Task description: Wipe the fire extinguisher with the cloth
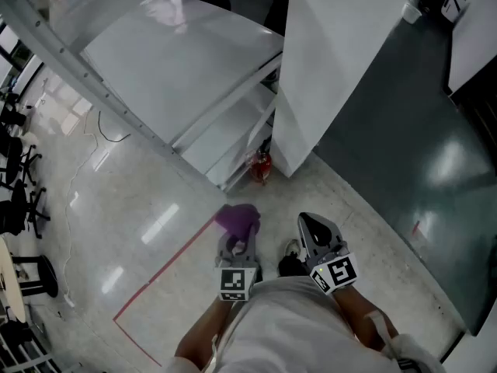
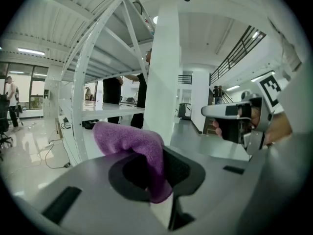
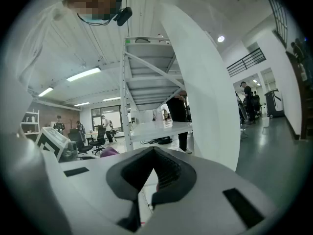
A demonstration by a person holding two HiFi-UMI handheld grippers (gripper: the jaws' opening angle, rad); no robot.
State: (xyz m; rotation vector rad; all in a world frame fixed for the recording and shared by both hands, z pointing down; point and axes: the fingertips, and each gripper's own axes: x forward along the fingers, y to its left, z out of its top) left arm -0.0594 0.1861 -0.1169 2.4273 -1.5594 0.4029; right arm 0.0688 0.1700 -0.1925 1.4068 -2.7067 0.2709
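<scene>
A small red fire extinguisher [image 1: 260, 165] stands upright on the floor, between a shelf leg and a white pillar [image 1: 326, 61]. A purple cloth [image 1: 238, 218] hangs out of my left gripper [image 1: 237, 238], which is shut on it and held a short way in front of the extinguisher. In the left gripper view the cloth [image 2: 134, 143] drapes over the jaws of the left gripper [image 2: 156, 175]. My right gripper [image 1: 318, 233] is beside it on the right, shut and holding nothing. In its own view the right gripper [image 3: 155, 175] shows only a thin slit between the jaws.
A white metal shelving rack [image 1: 194, 76] rises at the left of the extinguisher. A red tape line [image 1: 167, 266] runs across the pale floor. Dark floor [image 1: 404, 162] lies to the right. Office chairs [image 1: 19, 200] stand at the far left.
</scene>
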